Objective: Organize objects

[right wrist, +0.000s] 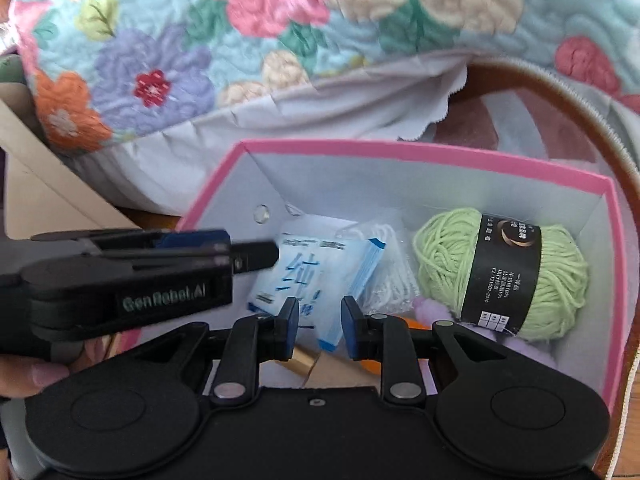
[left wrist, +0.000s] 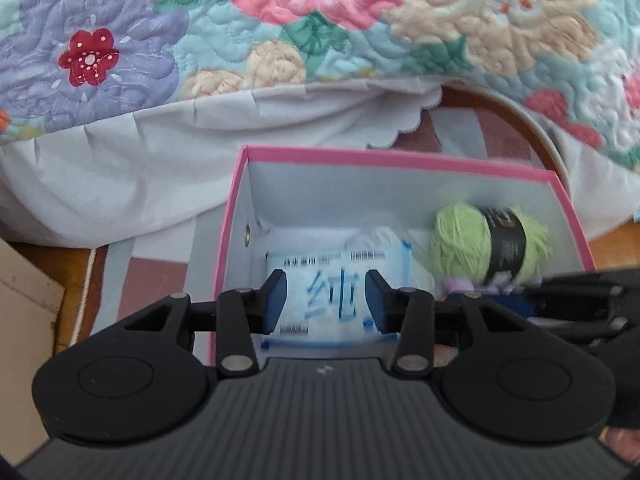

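A pink-rimmed box (left wrist: 384, 159) (right wrist: 400, 148) with grey inner walls stands on the floor. Inside lie a white-and-blue packet with blue characters (left wrist: 332, 292) (right wrist: 304, 268), a green yarn ball with a black label (left wrist: 488, 244) (right wrist: 500, 276), a clear bag of white bits (right wrist: 390, 276) and something purple (right wrist: 436, 312). My left gripper (left wrist: 326, 294) is open just above the packet, nothing between its pads. My right gripper (right wrist: 319, 326) is open and empty over the box's near side. The left gripper also shows from the side in the right wrist view (right wrist: 256, 256).
A floral quilt (left wrist: 280, 20) (right wrist: 280, 20) with a grey frill hangs right behind the box. A round rug (left wrist: 520, 120) lies under it on a wooden floor. Cardboard (left wrist: 24, 304) sits at the left. A gold object (right wrist: 300, 360) and something orange (right wrist: 374, 364) lie in the box's near end.
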A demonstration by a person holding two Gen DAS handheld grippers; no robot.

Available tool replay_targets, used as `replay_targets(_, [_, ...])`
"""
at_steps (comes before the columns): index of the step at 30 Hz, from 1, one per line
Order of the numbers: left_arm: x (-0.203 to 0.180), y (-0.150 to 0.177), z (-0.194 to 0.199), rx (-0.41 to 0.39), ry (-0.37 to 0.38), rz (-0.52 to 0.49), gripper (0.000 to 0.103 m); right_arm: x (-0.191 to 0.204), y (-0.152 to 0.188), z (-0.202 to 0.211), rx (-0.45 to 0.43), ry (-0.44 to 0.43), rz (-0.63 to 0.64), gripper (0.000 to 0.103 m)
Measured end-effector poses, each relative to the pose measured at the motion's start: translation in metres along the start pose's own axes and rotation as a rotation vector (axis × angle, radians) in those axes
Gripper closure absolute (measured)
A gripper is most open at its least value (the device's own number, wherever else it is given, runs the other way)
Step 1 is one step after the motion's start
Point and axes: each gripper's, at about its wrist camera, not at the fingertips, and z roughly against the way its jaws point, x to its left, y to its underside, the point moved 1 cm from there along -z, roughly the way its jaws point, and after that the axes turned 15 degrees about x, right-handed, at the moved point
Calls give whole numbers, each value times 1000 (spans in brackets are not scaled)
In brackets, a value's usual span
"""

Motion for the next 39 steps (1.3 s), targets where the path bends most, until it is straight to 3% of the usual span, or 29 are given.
replay_targets(3, [1,6,18,14,5,-10,61,10,13,22,-84,-5,5,56])
replay_targets(9, [8,23,51,36,11,15,59,33,30,56,-161,62,62,54])
replay_targets(13, [12,33,69,54,91,12,46,47,37,74,-202,106,83,48])
replay_targets(16, [13,40,85,47,101,10,38,56,41,83,-212,140,96,45])
replay_targets(22, [21,57,118,15,79,20,25,61,54,101,-201,126,73,42])
replay_targets(39, [32,109,183,-12,34,6,23,95,113,171,-239,216,122,28])
